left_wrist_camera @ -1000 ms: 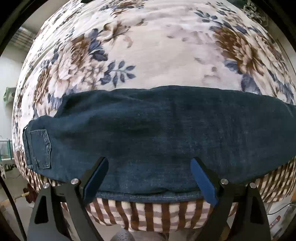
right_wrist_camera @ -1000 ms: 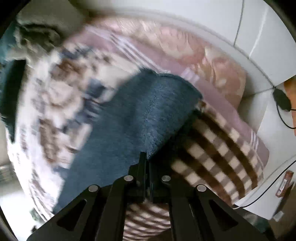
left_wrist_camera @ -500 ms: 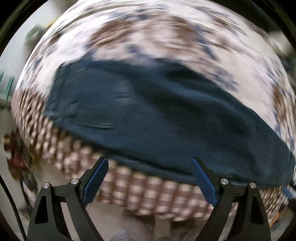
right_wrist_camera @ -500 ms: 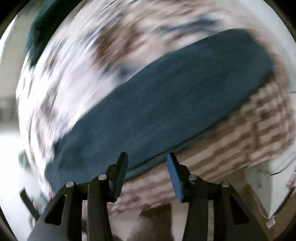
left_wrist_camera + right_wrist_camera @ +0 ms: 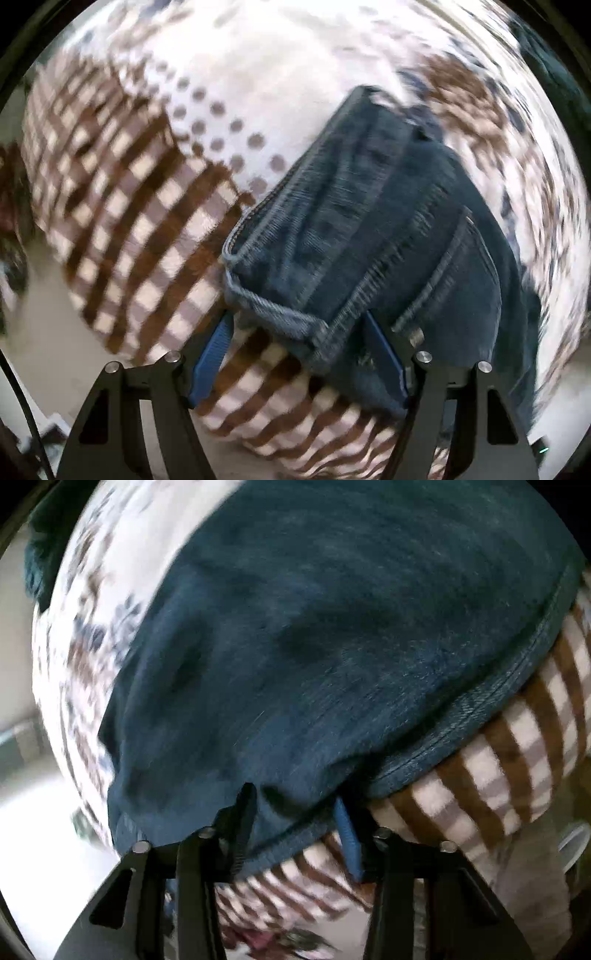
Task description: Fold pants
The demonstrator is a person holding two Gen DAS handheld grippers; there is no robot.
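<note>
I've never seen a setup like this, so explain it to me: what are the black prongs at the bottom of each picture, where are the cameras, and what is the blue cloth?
There is no robot here. A person holds a two-finger gripper in each hand, and a wide-angle camera on each looks forward along the fingers, so the black prongs with blue pads are the grippers themselves.

One picture is from the left gripper, the other from the right gripper. Both are blurred.

The dark blue cloth is a pair of jeans, lying on a bed cover with brown checks, dots and flowers.

The left gripper straddles the stitched waistband corner; the right straddles a fold at the long edge of the jeans. Both are closing on the denim; neither clearly pinches it yet.
</note>
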